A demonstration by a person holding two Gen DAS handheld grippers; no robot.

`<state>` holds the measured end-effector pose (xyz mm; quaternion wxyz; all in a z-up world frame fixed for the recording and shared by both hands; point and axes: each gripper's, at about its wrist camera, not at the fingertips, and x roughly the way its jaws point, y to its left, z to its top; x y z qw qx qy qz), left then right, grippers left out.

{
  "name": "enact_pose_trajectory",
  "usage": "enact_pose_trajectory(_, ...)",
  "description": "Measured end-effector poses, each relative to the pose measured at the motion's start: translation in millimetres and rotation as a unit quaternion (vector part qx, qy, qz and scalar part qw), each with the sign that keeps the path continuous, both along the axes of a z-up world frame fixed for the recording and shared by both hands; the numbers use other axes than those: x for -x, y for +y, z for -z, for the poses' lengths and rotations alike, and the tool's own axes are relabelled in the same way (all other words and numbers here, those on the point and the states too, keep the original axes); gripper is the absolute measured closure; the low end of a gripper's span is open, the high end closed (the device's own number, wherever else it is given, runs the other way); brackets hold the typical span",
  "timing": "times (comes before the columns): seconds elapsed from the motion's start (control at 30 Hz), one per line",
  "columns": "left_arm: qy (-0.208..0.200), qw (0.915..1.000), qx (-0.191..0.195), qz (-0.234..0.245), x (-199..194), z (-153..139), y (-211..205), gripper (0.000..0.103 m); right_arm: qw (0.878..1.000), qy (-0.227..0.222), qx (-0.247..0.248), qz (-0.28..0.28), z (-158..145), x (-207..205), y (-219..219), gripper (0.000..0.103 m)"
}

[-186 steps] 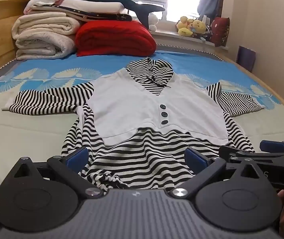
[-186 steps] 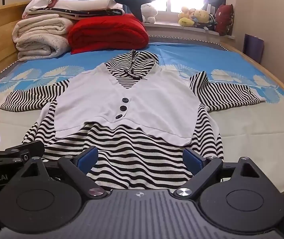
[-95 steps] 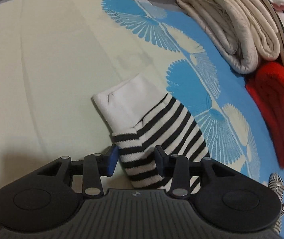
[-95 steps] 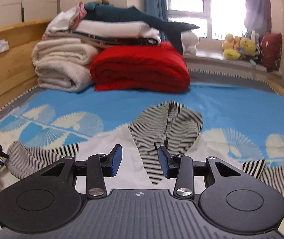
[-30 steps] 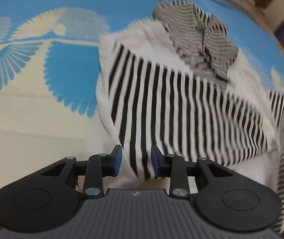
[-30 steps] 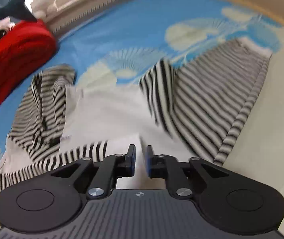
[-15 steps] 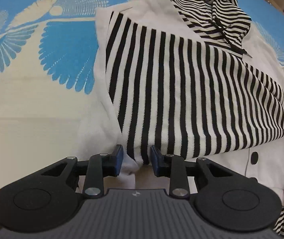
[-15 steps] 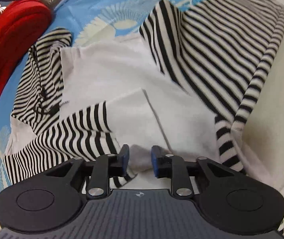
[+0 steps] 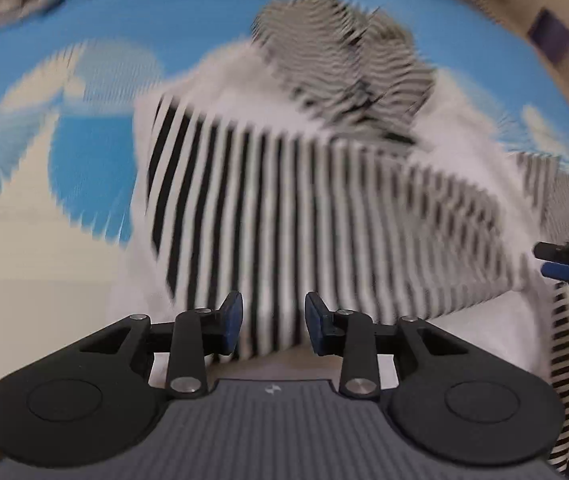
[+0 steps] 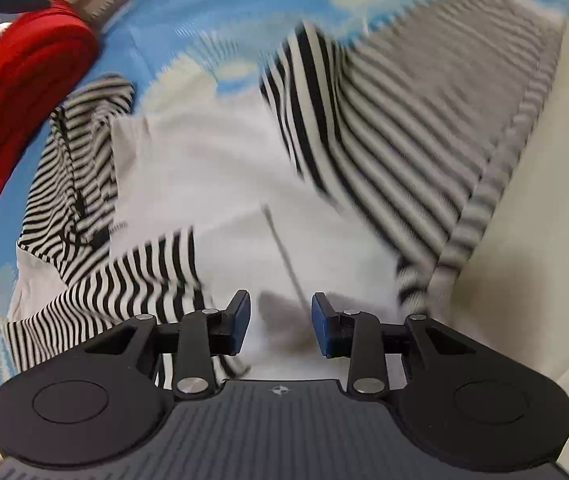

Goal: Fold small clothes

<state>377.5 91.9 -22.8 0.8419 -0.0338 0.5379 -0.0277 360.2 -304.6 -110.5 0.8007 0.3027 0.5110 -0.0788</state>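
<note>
Left gripper [image 9: 271, 326] and right gripper [image 10: 280, 322] both angled steeply downward, jaws opening, pads gripping nothing.

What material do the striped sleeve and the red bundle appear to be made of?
Striped sleeve: probably soft knitted fabric, matte; it drapes limply across the white front. Red bundle: seemingly thick, soft textile, matte, with rounded folded edges. Blur hides any weave.

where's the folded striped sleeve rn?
Left wrist view: the striped sleeve lies across the white sweater front, below the striped hood.
</note>
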Motion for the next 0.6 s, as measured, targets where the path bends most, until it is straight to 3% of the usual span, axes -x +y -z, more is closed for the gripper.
enact_pose_trajectory(0.2,-0.036,0.9990,-0.001,0.026,-0.1,-26.5,-36.4,0.063,0.998,-0.047,0.021,0.025,-17.5,3.4,-38.9,0.069)
enact_pose_trajectory(0.3,-0.038,0.9989,0.008,0.026,-5.3,-26.8,-49.2,0.063,0.996,-0.067,0.040,0.050,-22.4,4.3,-74.8,0.093)
enact_pose_trajectory(0.4,-0.038,0.9988,0.016,0.024,-7.9,-27.2,-52.5,0.063,0.991,-0.079,0.071,0.080,-23.8,7.4,-113.1,0.094)
enact_pose_trajectory(0.53,-0.037,0.9989,0.020,0.020,-11.8,-25.5,-53.0,0.063,0.984,-0.082,0.064,0.145,-8.5,12.4,-171.9,0.091)
enact_pose_trajectory(0.6,-0.035,0.9990,0.020,0.017,-13.0,-24.2,-52.7,0.063,0.979,-0.084,0.056,0.180,4.1,13.7,-196.9,0.085)
